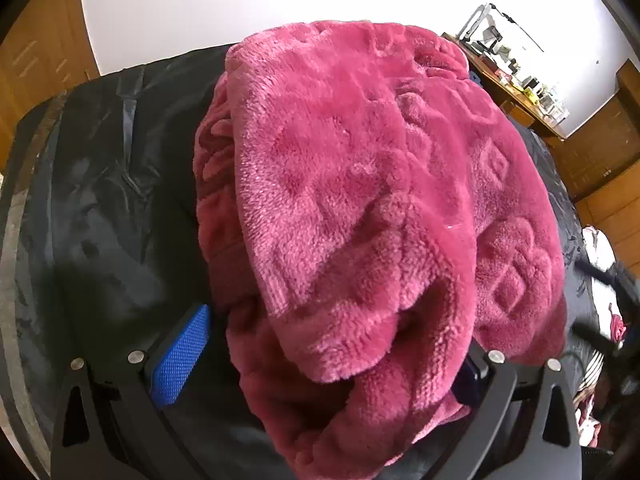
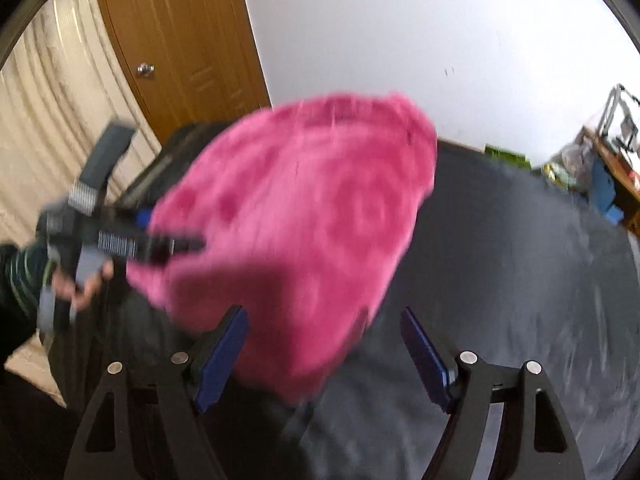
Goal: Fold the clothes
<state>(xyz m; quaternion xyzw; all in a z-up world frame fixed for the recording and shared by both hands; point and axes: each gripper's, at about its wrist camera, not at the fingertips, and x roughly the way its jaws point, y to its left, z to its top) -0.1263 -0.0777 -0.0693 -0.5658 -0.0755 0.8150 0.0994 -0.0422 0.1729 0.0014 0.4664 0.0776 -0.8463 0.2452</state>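
on the dark sheet [image 2: 500,280] that covers the bed lies a pink fleece garment [image 1: 360,208], bunched into a thick folded heap with an embossed pattern in its pile. in the left wrist view the heap fills the middle of the picture and spills down between the fingers of the left gripper [image 1: 320,360]: its blue left pad [image 1: 180,356] stands bare, just beside the fleece, while the right pad is mostly buried under a fold. the jaws stand wide apart with cloth between them; whether the hidden pad presses on the fleece cannot be told.

in the right wrist view, which is blurred, the right gripper [image 2: 324,356] hangs above the near edge of the same garment [image 2: 296,216]. its two dark blue pads [image 2: 224,360] are spread apart; the left one overlaps the fleece's lower rim in the picture, the right one is over bare sheet, and nothing is clamped. at the far left a hand [image 2: 84,284] in a striped sleeve [image 2: 20,276] holds the other gripper against the garment's left edge.
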